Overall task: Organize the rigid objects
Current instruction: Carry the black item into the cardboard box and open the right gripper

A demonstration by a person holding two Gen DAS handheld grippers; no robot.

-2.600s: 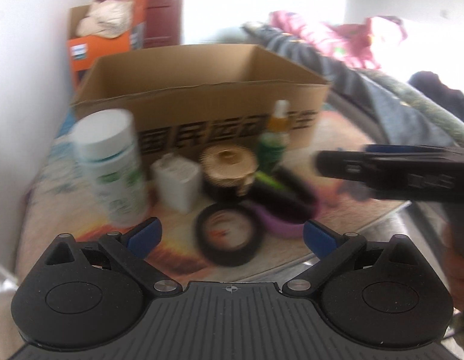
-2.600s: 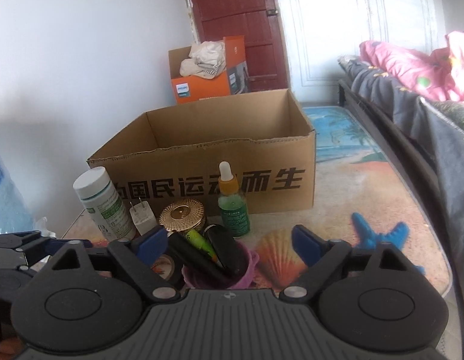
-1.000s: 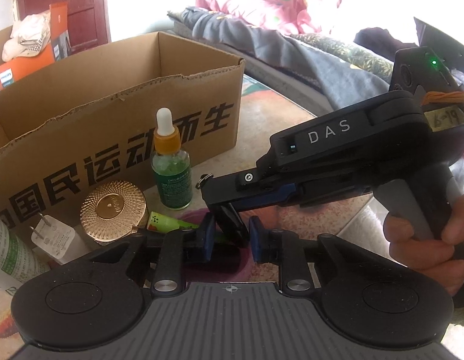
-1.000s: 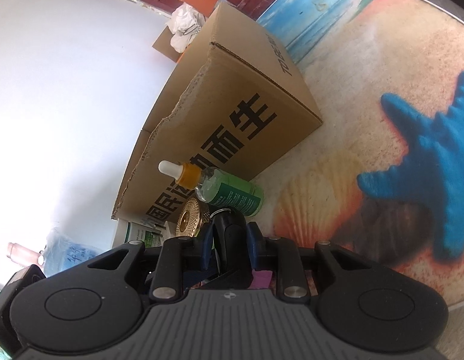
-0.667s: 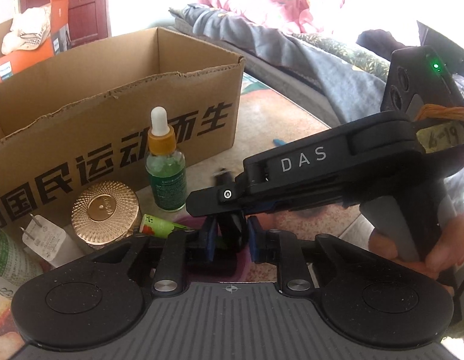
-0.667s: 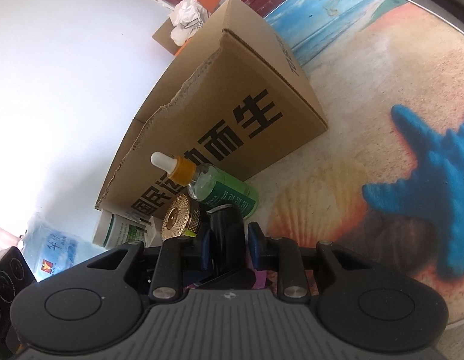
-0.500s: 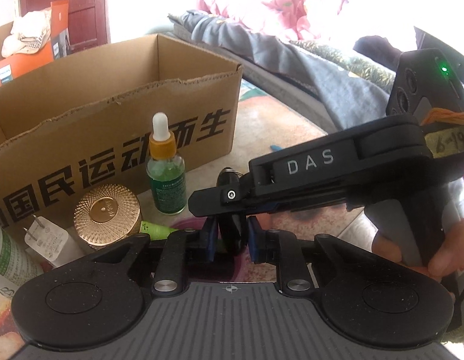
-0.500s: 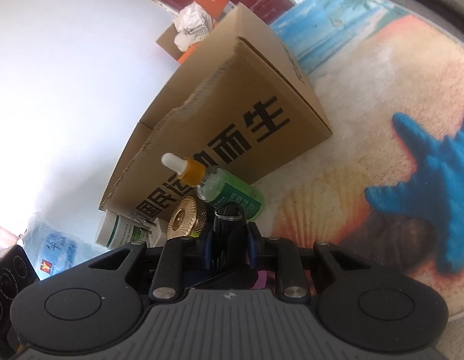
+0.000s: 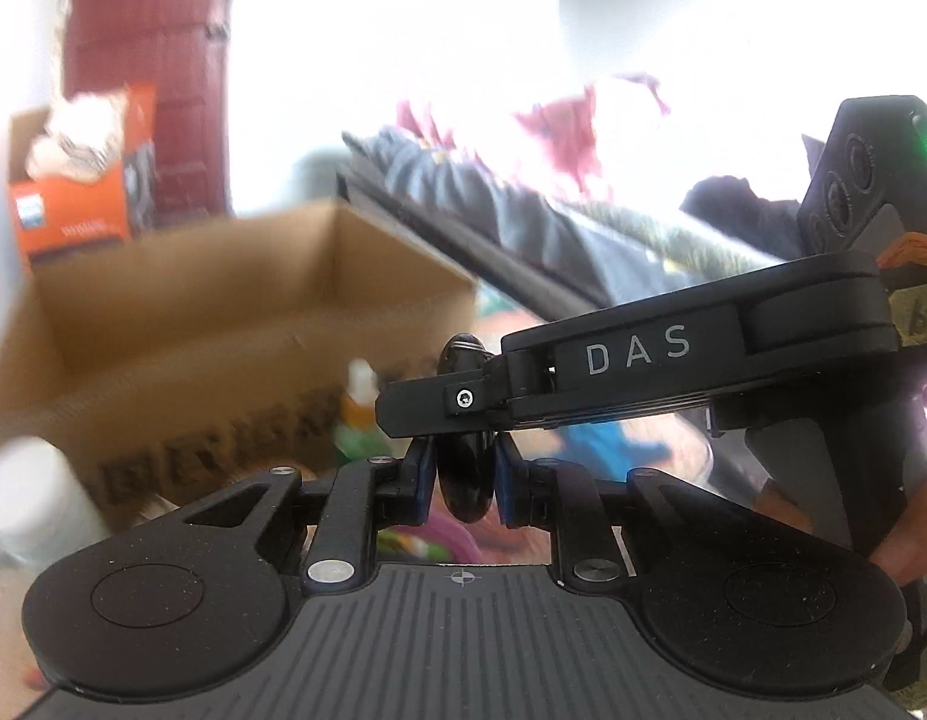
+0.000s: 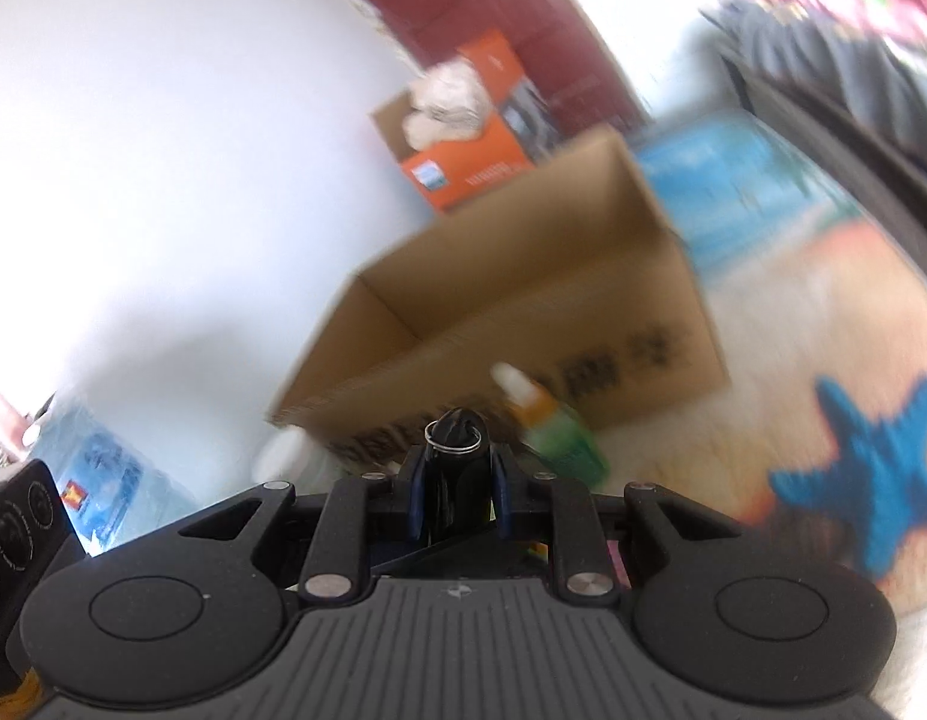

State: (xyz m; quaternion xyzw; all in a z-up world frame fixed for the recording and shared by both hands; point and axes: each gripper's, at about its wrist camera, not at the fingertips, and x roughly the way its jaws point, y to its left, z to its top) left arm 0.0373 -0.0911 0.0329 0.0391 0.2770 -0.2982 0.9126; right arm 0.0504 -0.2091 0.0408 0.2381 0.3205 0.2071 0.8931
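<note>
Black key fob (image 9: 465,468), clamped by both the left gripper (image 9: 463,480) and the right gripper (image 10: 454,489), hangs before the cardboard box (image 9: 223,312); small, stiff, glossy, probably slippery: best pinched across its flat sides

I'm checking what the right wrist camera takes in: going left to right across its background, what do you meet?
Blue-labelled clear plastic pack → open brown cardboard box → green dropper bottle with orange collar and white tip → blue starfish print on the mat.
</note>
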